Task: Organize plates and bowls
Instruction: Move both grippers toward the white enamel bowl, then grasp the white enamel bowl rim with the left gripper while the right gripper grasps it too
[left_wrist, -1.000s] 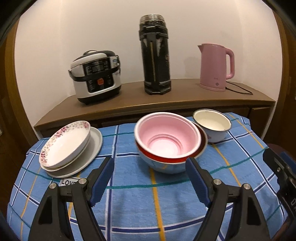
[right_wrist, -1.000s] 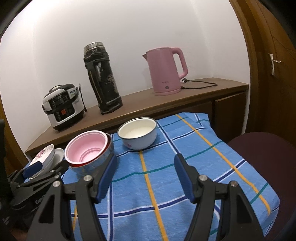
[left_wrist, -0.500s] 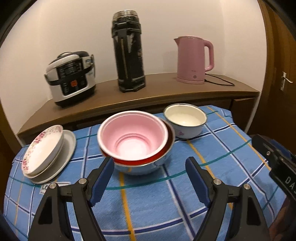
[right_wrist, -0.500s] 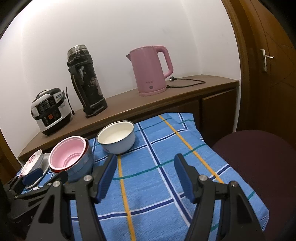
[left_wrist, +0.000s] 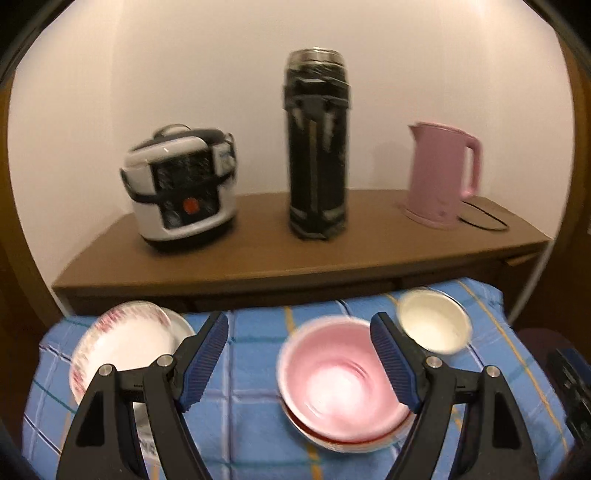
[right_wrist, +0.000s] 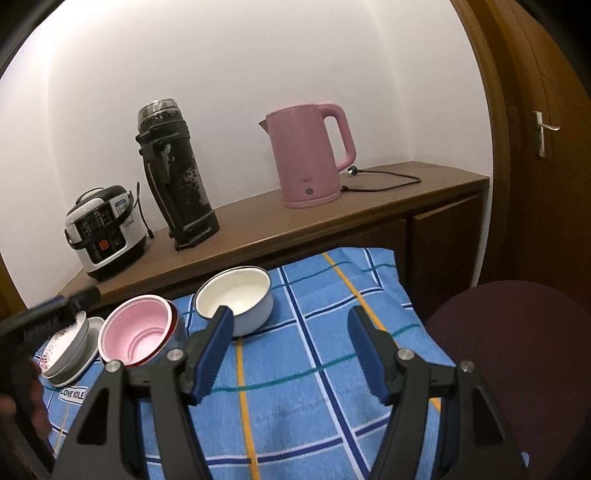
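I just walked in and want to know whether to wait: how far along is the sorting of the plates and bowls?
Looks done: the pink bowl sits nested in a red-rimmed bowl, and the floral dish rests on a plate. In hand: nothing; the left gripper and right gripper are both open and empty. Left: the white bowl stands alone on the blue cloth.

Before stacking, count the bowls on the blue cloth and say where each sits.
3 visible: the white bowl farthest right, the pink bowl left of it, nested in a red-rimmed bowl. More could be hidden in that stack. The dishes at far left look like plates.
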